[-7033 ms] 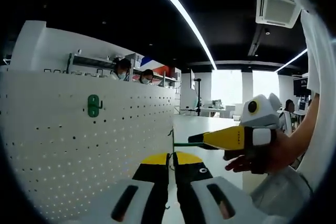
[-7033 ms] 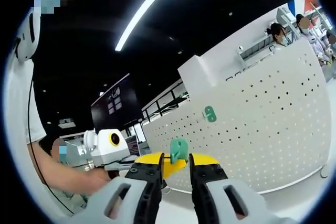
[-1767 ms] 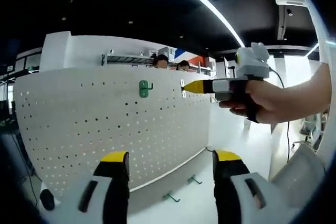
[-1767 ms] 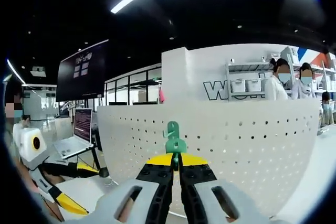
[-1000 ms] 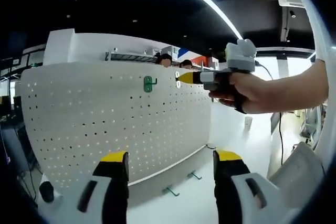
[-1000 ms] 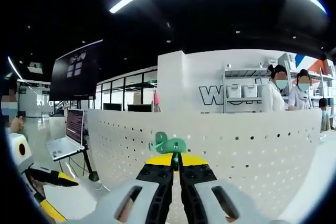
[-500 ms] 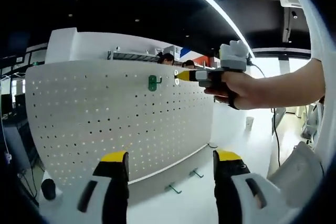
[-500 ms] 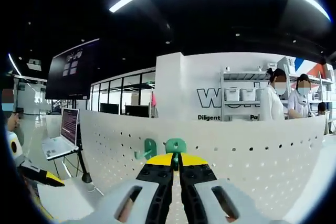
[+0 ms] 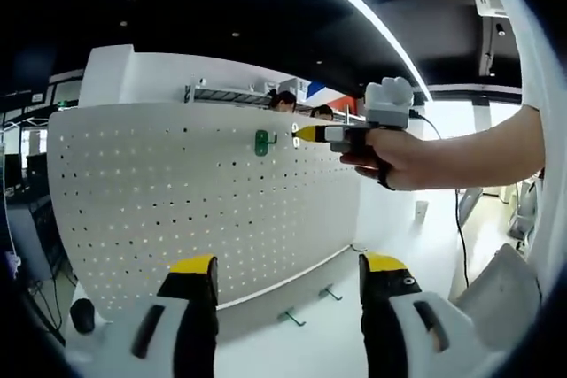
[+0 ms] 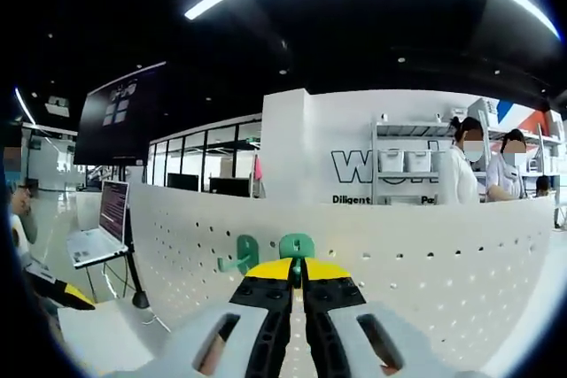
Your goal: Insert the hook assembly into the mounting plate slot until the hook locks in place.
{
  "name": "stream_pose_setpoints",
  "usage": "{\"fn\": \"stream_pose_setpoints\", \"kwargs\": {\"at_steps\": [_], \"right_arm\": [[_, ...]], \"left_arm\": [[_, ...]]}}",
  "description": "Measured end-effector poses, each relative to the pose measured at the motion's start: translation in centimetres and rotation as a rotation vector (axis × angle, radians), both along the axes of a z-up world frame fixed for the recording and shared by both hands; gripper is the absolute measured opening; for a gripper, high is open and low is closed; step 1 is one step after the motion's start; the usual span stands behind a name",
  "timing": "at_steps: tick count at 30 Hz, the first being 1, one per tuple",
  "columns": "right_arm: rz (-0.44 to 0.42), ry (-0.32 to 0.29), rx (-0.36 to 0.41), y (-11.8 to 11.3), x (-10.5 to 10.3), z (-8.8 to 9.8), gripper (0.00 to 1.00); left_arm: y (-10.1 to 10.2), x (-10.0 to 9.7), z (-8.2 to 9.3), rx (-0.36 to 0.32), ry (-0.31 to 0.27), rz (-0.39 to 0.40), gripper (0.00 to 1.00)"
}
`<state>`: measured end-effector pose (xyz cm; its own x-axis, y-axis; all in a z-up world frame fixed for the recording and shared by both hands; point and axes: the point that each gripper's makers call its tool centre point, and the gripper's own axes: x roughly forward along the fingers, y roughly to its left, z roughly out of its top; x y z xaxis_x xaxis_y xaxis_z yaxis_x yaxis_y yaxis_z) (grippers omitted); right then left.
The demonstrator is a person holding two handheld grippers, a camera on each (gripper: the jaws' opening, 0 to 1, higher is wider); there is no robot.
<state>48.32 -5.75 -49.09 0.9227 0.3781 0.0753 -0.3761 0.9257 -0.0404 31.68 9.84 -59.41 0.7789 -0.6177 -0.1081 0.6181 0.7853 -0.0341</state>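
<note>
Right hand-held gripper (image 10: 297, 273) pinched the small green hook (image 10: 297, 246) at the pegboard (image 10: 425, 254); I judged it light, stiff plastic, best gripped by its base.

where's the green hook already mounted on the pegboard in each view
Left gripper view: mounted green hook sits high on the white pegboard, just left of the right gripper.
Right gripper view: it sits low centre, left of the held green hook.
Shared landmark: the pegboard's top edge.
</note>
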Motion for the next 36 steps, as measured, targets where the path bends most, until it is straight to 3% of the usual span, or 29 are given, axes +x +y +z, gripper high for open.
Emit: {"fn": "stream_pose_setpoints", "kwargs": {"at_steps": [36], "right_arm": [[-0.035, 0.012, 0.023, 0.3, 1.5, -1.2, 0.01]], "left_arm": [[1.0, 0.1, -0.6, -0.002, 0.034, 0.023, 0.63]]}}
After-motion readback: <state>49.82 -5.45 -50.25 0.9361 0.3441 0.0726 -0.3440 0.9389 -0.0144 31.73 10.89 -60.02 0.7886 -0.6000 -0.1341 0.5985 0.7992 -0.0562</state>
